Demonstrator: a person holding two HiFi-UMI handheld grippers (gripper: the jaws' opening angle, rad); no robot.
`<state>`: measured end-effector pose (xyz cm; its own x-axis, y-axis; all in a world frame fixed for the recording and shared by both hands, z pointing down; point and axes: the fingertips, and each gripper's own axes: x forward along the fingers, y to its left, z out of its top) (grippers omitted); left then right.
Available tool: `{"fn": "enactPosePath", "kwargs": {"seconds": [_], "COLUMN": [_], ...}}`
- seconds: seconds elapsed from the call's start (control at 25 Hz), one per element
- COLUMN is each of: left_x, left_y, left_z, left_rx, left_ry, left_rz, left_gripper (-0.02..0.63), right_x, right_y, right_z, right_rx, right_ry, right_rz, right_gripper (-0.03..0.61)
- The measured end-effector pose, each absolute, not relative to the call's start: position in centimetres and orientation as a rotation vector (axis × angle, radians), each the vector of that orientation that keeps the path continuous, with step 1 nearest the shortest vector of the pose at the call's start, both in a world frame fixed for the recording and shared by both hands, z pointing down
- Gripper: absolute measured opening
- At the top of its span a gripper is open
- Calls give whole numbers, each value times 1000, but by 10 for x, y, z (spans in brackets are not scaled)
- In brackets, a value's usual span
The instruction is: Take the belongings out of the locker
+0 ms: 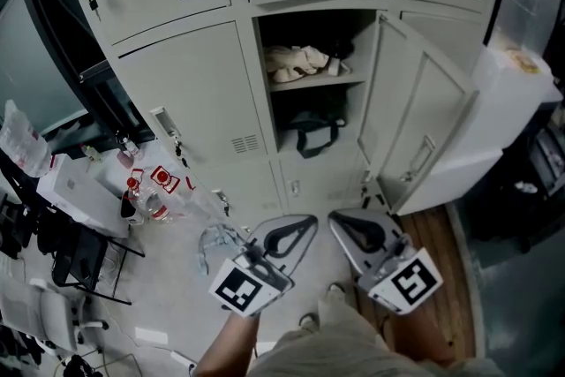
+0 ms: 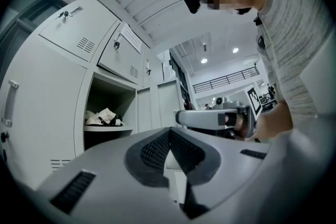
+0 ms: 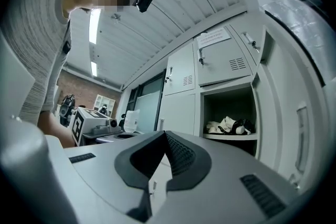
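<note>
Belongings [image 1: 298, 62] well beyond both jaws

You get bright, even light from the ceiling lights [image 2: 203, 61], shadow inside the open locker [image 1: 309, 84], and bent, dark fisheye edges

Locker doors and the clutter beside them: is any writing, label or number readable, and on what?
No text can be read.
Paper notice on an upper locker door: print too blurred.
Red-and-white labels left of the lockers: too small.
Yellow sticker on the white box: too blurred.
</note>
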<state>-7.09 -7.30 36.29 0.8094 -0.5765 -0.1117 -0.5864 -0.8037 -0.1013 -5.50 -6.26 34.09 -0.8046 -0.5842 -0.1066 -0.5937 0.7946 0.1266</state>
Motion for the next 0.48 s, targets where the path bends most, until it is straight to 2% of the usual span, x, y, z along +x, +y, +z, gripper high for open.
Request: {"fn": "enactPosePath", "kwargs": {"seconds": [0.48], "left_x": [-69], "left_y": [-150], "left_z": [342], "left_rx": [-2778], "left_ry": [995], "left_rz": [-8], "left_gripper": [3], "right_x": [-47], "right_y": [-135], "right_z": [323], "right_rx": [-1000], "right_ry": [2921], "right_rz": [233], "right_gripper": [0]}}
